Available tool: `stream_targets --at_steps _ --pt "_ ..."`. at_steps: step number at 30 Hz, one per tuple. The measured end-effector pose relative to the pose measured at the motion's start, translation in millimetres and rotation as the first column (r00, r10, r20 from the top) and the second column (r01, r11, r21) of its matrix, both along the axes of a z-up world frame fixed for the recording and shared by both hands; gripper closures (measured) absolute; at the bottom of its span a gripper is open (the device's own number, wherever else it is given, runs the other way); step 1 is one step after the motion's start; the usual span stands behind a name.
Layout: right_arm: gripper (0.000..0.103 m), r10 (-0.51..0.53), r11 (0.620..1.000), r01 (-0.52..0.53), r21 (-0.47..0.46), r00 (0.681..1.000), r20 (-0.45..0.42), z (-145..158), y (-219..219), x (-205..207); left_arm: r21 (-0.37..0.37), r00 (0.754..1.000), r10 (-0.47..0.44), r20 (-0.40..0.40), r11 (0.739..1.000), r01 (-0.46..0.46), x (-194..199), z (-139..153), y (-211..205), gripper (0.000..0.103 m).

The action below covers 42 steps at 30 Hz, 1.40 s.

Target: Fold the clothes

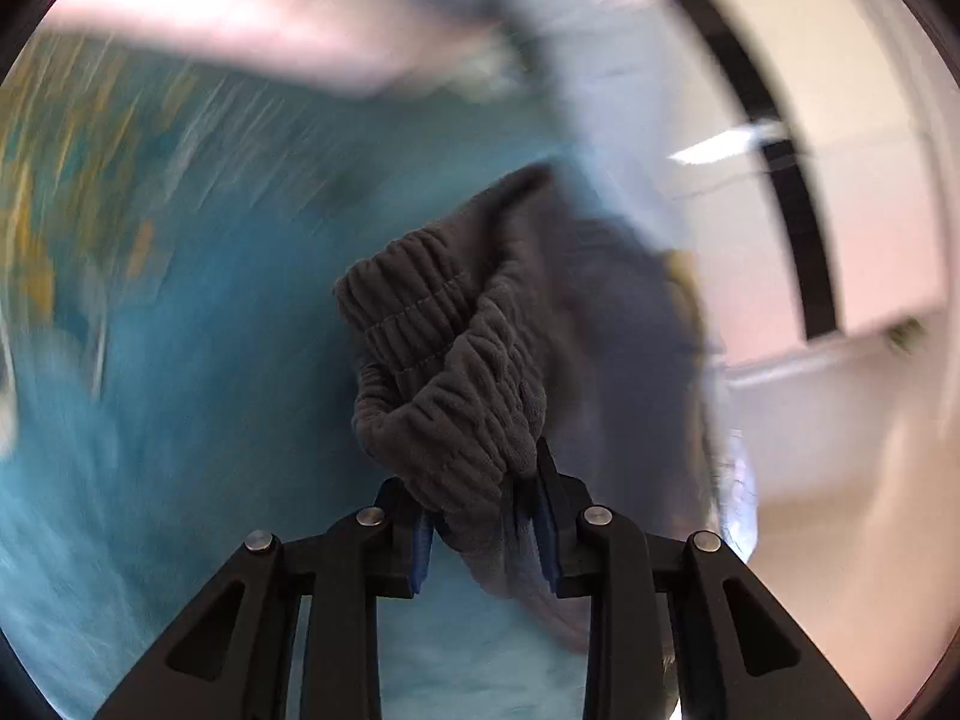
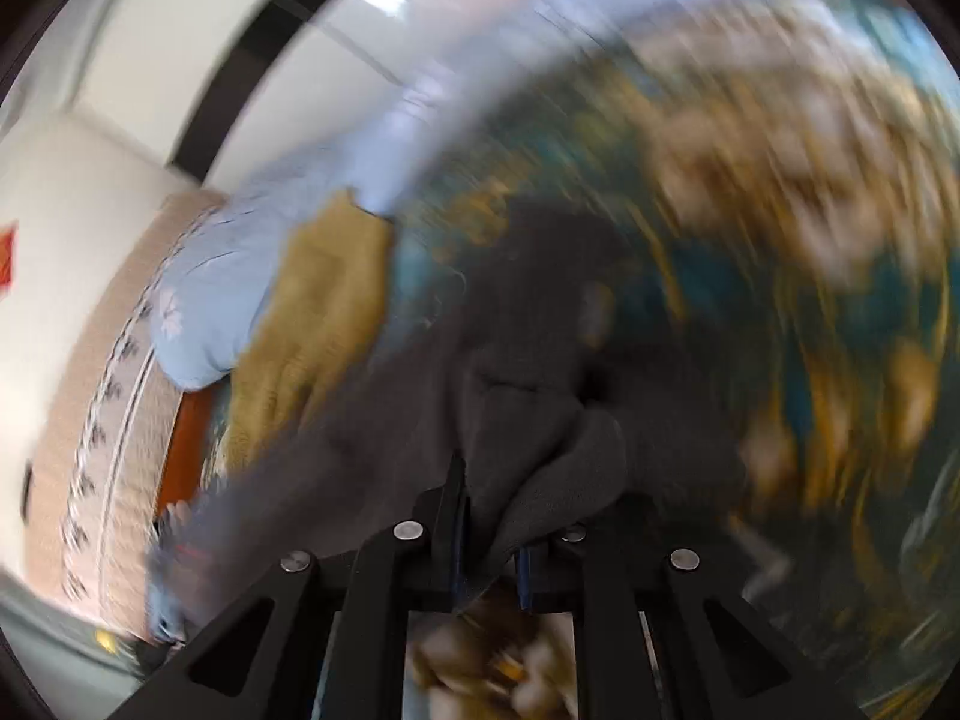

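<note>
A dark grey garment with a ribbed elastic waistband [image 1: 456,360] hangs bunched from my left gripper [image 1: 486,516], which is shut on the waistband. The cloth trails away to the right. In the right wrist view the same grey garment [image 2: 510,396] is pinched in my right gripper [image 2: 489,546], which is shut on a fold of it. Both views are blurred by motion. The garment is held above a teal bedspread [image 1: 180,360] with a yellow and tan flower pattern [image 2: 810,210].
A light blue pillow [image 2: 222,288] and a mustard yellow cloth [image 2: 324,312] lie at the bed's edge. A beige patterned headboard or cushion [image 2: 102,420] stands at the left. White walls with a dark vertical strip [image 1: 798,210] are behind.
</note>
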State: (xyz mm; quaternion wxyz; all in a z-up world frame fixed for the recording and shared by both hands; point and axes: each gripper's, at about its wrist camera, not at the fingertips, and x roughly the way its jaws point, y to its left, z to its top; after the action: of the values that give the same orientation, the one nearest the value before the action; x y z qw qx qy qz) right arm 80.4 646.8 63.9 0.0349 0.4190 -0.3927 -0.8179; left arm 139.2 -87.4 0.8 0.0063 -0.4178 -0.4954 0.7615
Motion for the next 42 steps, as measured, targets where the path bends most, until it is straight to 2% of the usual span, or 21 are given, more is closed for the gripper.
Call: stream_targets --at_steps 1,3,7,13,15,18,20,21,22,23,26,28,30,33,34,37,39,42 --pt "0.089 -0.020 0.999 0.020 -0.025 1.000 -0.001 -5.8 1.8 3.1 0.040 1.000 0.018 -0.016 0.999 -0.017 4.8 -6.2 -4.4 0.074" --pt "0.089 -0.043 0.998 0.043 -0.044 0.999 -0.007 -7.8 4.8 6.1 0.061 0.999 0.024 -0.032 0.998 -0.022 10.7 -5.9 -6.9 0.074" --pt "0.089 -0.045 0.999 0.044 -0.016 0.998 -0.037 -3.9 7.3 1.3 -0.023 0.999 0.009 -0.033 1.000 -0.010 13.5 6.6 -3.9 0.073" --pt "0.089 -0.053 0.996 0.051 -0.070 0.998 -0.033 -9.2 14.8 11.4 -0.029 1.000 0.028 -0.004 0.999 -0.028 36.1 5.8 -11.3 0.064" --pt "0.086 -0.049 0.996 0.047 -0.070 0.998 -0.033 -9.0 15.7 10.6 -0.074 0.999 0.031 -0.006 0.997 -0.032 50.7 19.8 -11.9 0.061" --pt "0.081 -0.050 0.995 0.046 -0.083 0.998 -0.047 -6.6 15.6 11.9 -0.202 0.997 0.076 -0.031 0.976 -0.081 71.0 50.7 -15.2 0.054" --pt "0.070 -0.057 0.992 0.049 -0.116 0.996 -0.065 -5.8 16.3 14.9 -0.277 0.994 0.092 -0.063 0.955 -0.106 70.9 67.0 -14.4 0.052" --pt "0.066 -0.059 0.990 0.048 -0.136 0.995 -0.075 -5.8 16.8 16.2 -0.300 0.995 0.067 -0.078 0.950 -0.088 63.8 75.3 -2.6 0.051" --pt "0.055 -0.057 0.988 0.045 -0.147 0.995 -0.083 -5.5 16.2 16.8 -0.317 0.995 0.025 -0.092 0.947 -0.053 52.7 83.0 10.3 0.050" --pt "0.048 -0.055 0.988 0.041 -0.148 0.995 -0.088 -4.7 14.7 17.0 -0.335 0.994 -0.017 -0.105 0.942 -0.019 41.6 90.8 23.3 0.050" --pt "0.047 -0.049 0.993 0.039 -0.114 0.995 -0.087 -0.6 9.7 16.5 -0.364 0.976 -0.196 -0.094 0.919 0.149 -0.1 97.1 95.9 0.049" --pt "0.047 -0.057 0.992 0.047 -0.113 0.995 -0.083 -0.1 11.0 17.4 -0.374 0.957 -0.280 -0.080 0.898 0.231 -20.3 92.0 135.6 0.049" --pt "0.047 -0.090 0.987 0.081 -0.141 0.994 -0.058 -3.2 18.7 21.2 -0.400 0.939 -0.341 -0.050 0.868 0.294 -34.8 88.9 180.8 0.049" --pt "0.044 -0.159 0.976 0.153 -0.152 0.987 -0.029 -2.0 35.7 32.8 -0.432 0.915 -0.402 0.026 0.821 0.373 -37.0 61.6 221.1 0.049" --pt "0.042 -0.171 0.975 0.163 -0.149 0.985 -0.036 1.2 41.2 36.3 -0.454 0.912 -0.408 0.042 0.805 0.381 -34.2 53.3 228.9 0.049" --pt "0.040 -0.223 0.968 0.214 -0.128 0.973 -0.062 5.9 53.7 41.3 -0.517 0.907 -0.422 -0.001 0.776 0.361 -15.4 56.9 233.1 0.047" --pt "0.038 -0.232 0.966 0.224 -0.129 0.972 -0.047 1.3 55.0 37.3 -0.514 0.899 -0.437 -0.013 0.774 0.369 -11.5 57.9 230.4 0.047" --pt "0.037 -0.230 0.966 0.222 -0.129 0.972 -0.048 0.7 54.1 30.4 -0.481 0.899 -0.435 -0.045 0.798 0.362 -6.9 57.6 222.6 0.047"
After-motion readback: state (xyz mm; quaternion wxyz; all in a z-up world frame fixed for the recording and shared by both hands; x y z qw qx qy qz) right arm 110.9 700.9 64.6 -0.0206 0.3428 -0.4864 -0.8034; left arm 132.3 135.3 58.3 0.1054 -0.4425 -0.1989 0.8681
